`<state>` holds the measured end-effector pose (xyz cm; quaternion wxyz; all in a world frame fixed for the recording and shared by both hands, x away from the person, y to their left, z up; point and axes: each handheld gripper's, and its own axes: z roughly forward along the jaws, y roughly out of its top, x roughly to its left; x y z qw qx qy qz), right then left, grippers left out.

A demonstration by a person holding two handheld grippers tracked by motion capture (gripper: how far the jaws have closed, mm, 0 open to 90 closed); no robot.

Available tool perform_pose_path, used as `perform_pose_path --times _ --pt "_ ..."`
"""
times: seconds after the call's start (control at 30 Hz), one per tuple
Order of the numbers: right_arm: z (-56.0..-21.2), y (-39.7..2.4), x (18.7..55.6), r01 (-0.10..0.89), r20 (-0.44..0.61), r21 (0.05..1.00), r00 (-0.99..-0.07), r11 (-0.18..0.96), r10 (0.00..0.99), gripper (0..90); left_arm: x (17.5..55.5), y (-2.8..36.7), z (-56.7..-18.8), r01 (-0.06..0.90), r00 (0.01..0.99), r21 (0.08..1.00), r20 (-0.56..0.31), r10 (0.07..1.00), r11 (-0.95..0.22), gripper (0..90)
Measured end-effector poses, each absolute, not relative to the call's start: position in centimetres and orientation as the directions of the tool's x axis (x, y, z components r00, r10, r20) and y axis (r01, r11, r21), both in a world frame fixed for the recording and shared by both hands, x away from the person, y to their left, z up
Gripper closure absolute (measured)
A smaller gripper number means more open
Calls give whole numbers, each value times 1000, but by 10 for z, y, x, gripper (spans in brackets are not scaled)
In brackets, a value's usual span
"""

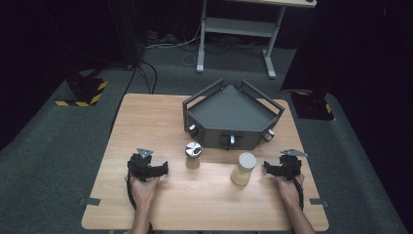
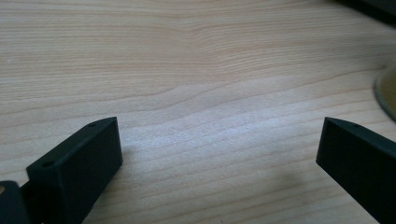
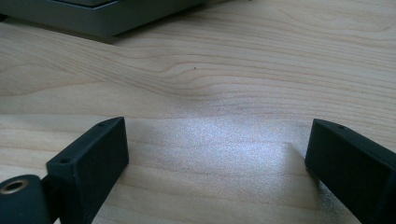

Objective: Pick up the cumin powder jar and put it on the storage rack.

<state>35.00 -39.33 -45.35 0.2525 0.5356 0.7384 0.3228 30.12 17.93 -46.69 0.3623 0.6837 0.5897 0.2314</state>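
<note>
Your left gripper [image 1: 163, 169] and right gripper [image 1: 267, 167], jaws wide and empty, flank the metal-lidded jar [image 1: 193, 155] and beige jar [image 1: 243, 168] before the grey tray [image 1: 229, 109].

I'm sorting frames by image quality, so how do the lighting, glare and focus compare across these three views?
High view: table evenly lit, surroundings near black, picture soft. Left gripper view: pale sheen on the wood between the open jaws, which are blurred. Right gripper view: brighter grainy glare patch on the wood between its open jaws, and the grey tray at the top is out of focus.
</note>
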Motion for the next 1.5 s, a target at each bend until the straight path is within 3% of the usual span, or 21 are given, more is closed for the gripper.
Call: perform_pose_path --times 0.77,0.8,0.83,0.87,0.9,0.97,1.0,1.03,1.07,1.1,1.13,1.17,1.2,1.27,1.3,1.33,1.37,1.4,1.5 --pt "-453 -393 350 628 -27 747 -299 218 954 54 289 151 -454 523 455 819 -36 890 -234 8" --pt "-453 -393 350 628 -27 747 -299 218 954 54 279 133 -479 477 347 878 -214 913 25 8" --pt "-453 -393 350 628 -27 747 -299 218 954 54 279 132 -478 476 354 879 -211 911 19 8" --pt "-453 -393 350 628 -27 747 -299 218 954 53 290 146 -452 512 472 822 -29 881 -247 8" --pt "-453 -393 350 628 -27 747 -299 218 954 53 280 128 -477 472 368 881 -207 907 9 8" --pt "-453 -393 350 628 -28 747 -299 218 954 53 281 123 -475 470 383 882 -195 903 -9 8" --pt "-453 -393 350 628 -28 747 -299 219 954 53 293 135 -449 500 502 819 -8 865 -283 8" --pt "-453 -393 350 628 -28 747 -299 219 954 53 283 119 -474 470 395 882 -184 900 -26 8" --pt "-453 -393 350 628 -28 747 -300 219 954 52 284 117 -474 471 399 881 -181 899 -32 8" --pt "-453 -393 350 628 -27 747 -300 219 954 52 296 129 -448 499 512 814 0 859 -297 8" --pt "-453 -393 350 628 -27 747 -300 219 954 52 285 114 -474 474 404 880 -178 897 -38 8" --pt "-453 -393 350 628 -27 747 -300 219 954 52 298 127 -448 500 516 813 -3 856 -298 8" --pt "-453 -393 350 628 -28 747 -300 219 954 52 287 112 -473 476 409 878 -177 895 -44 8" --pt "-453 -393 350 628 -27 747 -300 219 954 52 288 109 -474 476 409 878 -180 895 -41 8" --pt "-453 -393 350 628 -27 747 -300 219 954 52 301 123 -448 500 523 809 2 852 -309 8" --pt "-453 -393 350 628 -28 747 -300 219 954 52 291 107 -473 482 412 875 -178 894 -48 9" --pt "-453 -393 350 628 -28 747 -300 220 953 50 292 106 -473 486 413 873 -177 893 -52 10" --pt "-453 -393 350 629 -27 746 -301 220 953 49 305 120 -447 510 526 803 -6 851 -309 11" --pt "-453 -393 350 629 -26 745 -302 220 953 48 308 117 -446 512 528 801 -8 849 -310 11"
